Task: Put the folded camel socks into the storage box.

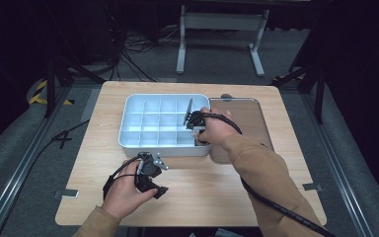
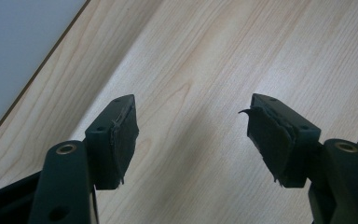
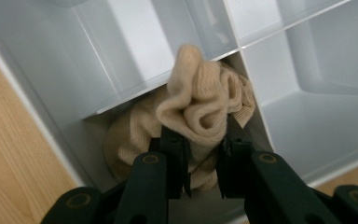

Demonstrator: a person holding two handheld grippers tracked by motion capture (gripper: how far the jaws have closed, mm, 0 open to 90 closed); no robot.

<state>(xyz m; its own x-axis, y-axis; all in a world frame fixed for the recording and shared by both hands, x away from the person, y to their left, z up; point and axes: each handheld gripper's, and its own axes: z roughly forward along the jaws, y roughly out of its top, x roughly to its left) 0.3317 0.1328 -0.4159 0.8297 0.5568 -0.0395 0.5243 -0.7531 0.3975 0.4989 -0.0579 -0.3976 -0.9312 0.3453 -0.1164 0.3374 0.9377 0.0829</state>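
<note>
Right gripper view, right tongs (image 3: 204, 161) pinching bunched beige sock (image 3: 200, 107), no clear long axis, in corner compartment of tray (image 3: 37, 88), left tongs (image 2: 191, 140) spread

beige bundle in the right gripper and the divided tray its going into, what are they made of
Beige bundle: soft knitted fabric, probably a sock; fine ribbing and limp folds show between the right gripper pads. Divided tray: smooth, pale grey, thin straight dividers with a faint sheen; likely plastic, possibly painted metal.

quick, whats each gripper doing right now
left gripper: open, nothing between the jaws, over the table.
right gripper: shut on the beige sock in the divided tray.
</note>
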